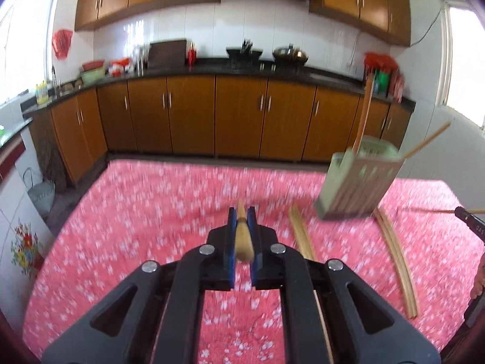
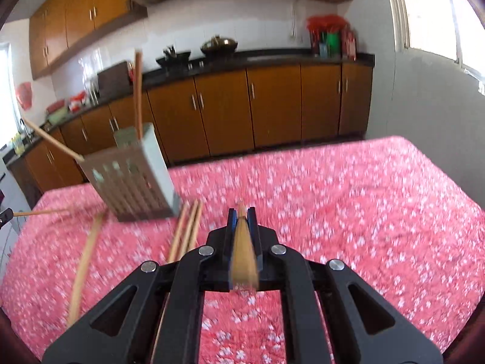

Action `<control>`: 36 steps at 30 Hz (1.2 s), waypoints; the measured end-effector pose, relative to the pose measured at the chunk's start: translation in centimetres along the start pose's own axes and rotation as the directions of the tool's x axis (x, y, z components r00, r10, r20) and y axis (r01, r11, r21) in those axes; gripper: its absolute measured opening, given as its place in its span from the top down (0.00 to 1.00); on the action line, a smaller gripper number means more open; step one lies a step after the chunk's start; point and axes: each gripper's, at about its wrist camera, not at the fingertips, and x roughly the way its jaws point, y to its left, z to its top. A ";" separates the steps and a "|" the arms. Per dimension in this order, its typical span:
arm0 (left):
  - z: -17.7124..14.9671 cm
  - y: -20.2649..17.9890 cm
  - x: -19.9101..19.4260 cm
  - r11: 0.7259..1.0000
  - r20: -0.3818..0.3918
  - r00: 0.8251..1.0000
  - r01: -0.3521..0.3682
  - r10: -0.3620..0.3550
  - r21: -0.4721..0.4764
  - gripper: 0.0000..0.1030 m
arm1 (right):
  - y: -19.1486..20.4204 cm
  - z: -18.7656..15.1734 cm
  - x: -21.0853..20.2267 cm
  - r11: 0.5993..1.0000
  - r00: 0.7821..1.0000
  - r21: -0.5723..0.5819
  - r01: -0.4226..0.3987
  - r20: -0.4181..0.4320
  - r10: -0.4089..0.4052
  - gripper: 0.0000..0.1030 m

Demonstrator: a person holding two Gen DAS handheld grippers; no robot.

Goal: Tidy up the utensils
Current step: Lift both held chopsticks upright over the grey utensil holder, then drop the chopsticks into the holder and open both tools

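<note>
Left claw (image 1: 241,212) pinching a chopstick (image 1: 244,239), tilted down over tablecloth (image 1: 136,212)

Slatted holder (image 1: 357,179), chopsticks (image 1: 301,233) loose beside it

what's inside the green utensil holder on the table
Two wooden chopsticks stick out of the slatted green utensil holder: one upright chopstick, one leaning chopstick angled over the rim. Their lower ends and anything else inside are hidden by its walls.

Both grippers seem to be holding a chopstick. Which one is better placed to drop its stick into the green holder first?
Probably the right gripper. The holder looks nearer in its view, though both grippers, including the left gripper, already clamp a chopstick.
</note>
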 end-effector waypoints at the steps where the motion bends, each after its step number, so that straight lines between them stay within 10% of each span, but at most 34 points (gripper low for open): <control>1: 0.5 -0.2 -0.4 1.000 0.013 1.000 0.001 -0.001 0.003 0.92 | -0.1 0.2 -0.3 1.000 1.000 0.001 -0.003 0.010 0.003 0.92; 12: 4.8 -2.2 -4.6 0.992 0.074 0.990 0.123 -0.123 0.008 0.92 | 2.3 5.8 -4.7 0.984 0.976 0.013 -0.177 0.132 0.174 0.92; 23: 10.6 -7.5 -8.6 0.963 0.227 0.936 0.267 -0.269 0.038 0.92 | 7.4 11.1 -7.8 0.958 0.916 -0.068 -0.278 0.282 0.286 0.92; 28: 12.6 -9.9 -6.8 0.964 0.289 0.922 0.264 -0.260 0.026 0.92 | 8.5 11.5 -5.2 0.964 0.928 -0.070 -0.257 0.260 0.267 0.92; 36: 11.9 -11.8 0.0 0.968 0.189 0.950 0.249 -0.247 0.015 0.92 | 9.3 10.2 -0.6 0.972 0.959 -0.064 -0.228 0.158 0.235 0.92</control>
